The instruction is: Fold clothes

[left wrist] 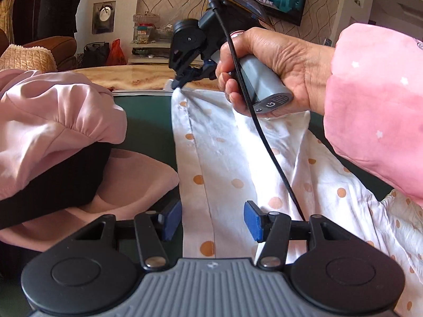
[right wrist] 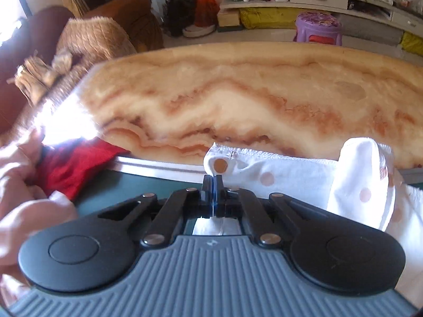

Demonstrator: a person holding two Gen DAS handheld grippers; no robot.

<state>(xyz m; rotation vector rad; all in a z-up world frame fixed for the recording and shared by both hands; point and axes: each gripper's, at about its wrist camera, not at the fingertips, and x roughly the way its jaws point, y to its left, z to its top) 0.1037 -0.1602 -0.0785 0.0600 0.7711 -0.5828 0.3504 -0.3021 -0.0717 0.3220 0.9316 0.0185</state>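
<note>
White polka-dot cotton, the garment point(left wrist: 238, 163) lies stretched along the green mat point(left wrist: 150, 126), and your right gripper point(right wrist: 214, 185) is clenched on its far corner by the marble tabletop point(right wrist: 238, 92). Your left gripper point(left wrist: 212, 220) hangs released over the near hem, gripping nothing. Pull now with one corner pinned and the cloth may skew or slip from that thin pinch; the black cable point(left wrist: 264, 142) trailing across it could drag wrinkles in. No containers show here, just the pink clothes point(left wrist: 53, 121) heaped at the left.
</note>
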